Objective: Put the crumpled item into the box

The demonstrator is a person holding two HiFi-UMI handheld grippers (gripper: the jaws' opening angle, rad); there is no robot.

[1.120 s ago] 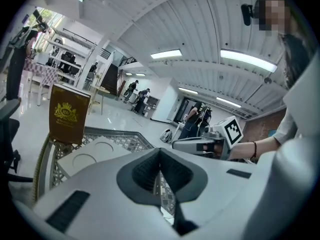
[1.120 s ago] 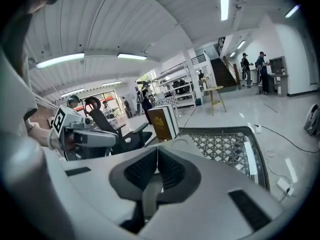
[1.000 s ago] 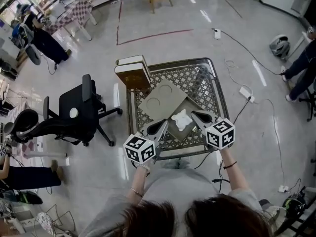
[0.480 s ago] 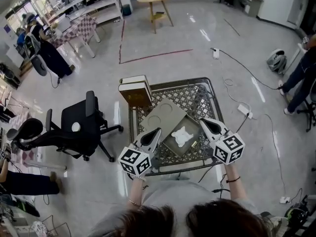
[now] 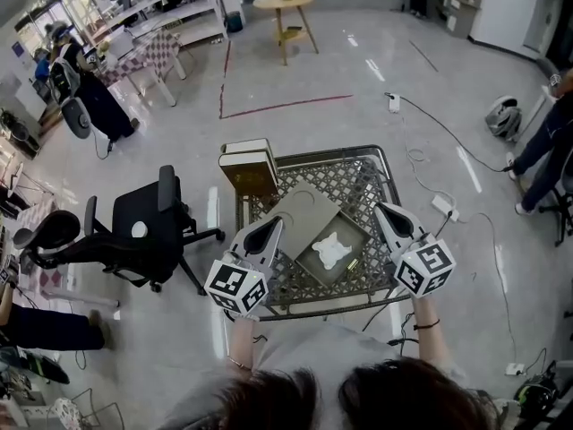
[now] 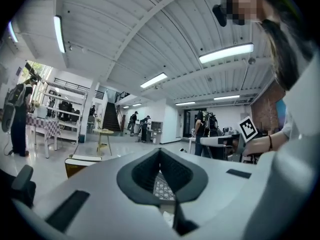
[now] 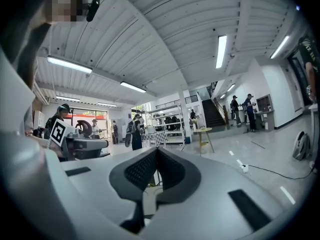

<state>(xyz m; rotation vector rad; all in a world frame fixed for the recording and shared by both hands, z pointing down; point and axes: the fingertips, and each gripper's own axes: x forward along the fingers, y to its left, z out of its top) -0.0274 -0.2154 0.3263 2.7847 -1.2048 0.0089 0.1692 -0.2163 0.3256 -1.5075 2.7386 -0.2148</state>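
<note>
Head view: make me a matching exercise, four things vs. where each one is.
Things:
1. white crumpled item
2. brown box with a cream top
3. black office chair
4. round wooden side table

Places:
A. on the floor, left of the metal lattice table in the view
B. inside the open grey cardboard box
C. far off, at the top of the view
D. at the lattice table's far left corner

Pairs: 1-B, 2-D, 3-A, 4-C
</note>
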